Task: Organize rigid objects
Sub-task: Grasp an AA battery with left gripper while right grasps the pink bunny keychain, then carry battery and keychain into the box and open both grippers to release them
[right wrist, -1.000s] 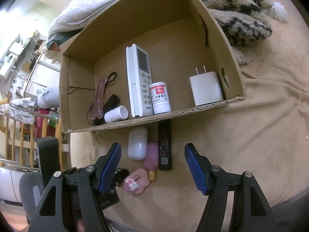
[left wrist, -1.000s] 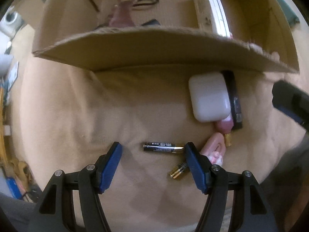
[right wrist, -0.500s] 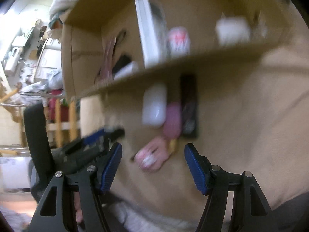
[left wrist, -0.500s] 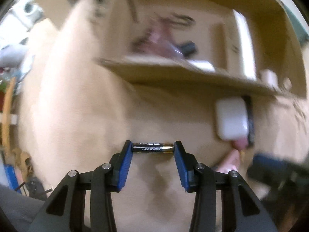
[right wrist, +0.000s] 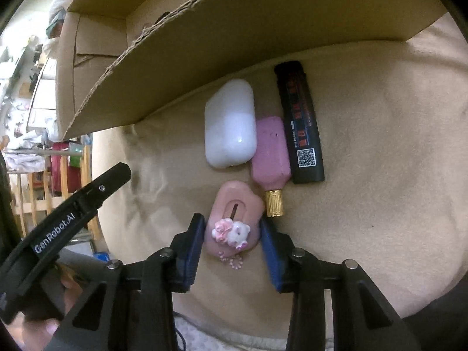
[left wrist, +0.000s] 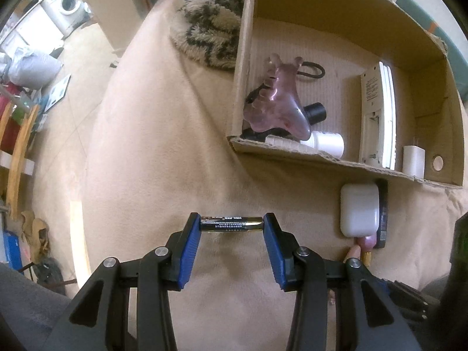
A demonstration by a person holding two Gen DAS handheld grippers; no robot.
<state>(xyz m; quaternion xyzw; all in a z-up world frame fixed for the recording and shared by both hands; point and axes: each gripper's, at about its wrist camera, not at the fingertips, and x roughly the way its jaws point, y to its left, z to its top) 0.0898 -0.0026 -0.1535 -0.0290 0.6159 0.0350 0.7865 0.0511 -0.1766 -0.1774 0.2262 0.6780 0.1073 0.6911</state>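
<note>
A tan blanket [right wrist: 380, 175] carries everything: ahead of the tongs sit a cardboard box [right wrist: 263, 23], white case [right wrist: 229, 122], pink bottle [right wrist: 270, 152], black lighter [right wrist: 301, 122] and fuzzy rug [left wrist: 210, 20].

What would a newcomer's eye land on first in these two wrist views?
Probably the battery, pinched end to end in the left gripper above the beige cover. Next, the pink charm with its small white figure, between the right gripper's jaws, which have just been closing on it. Behind both stands the open cardboard box, holding a remote and a purple clip.
</note>
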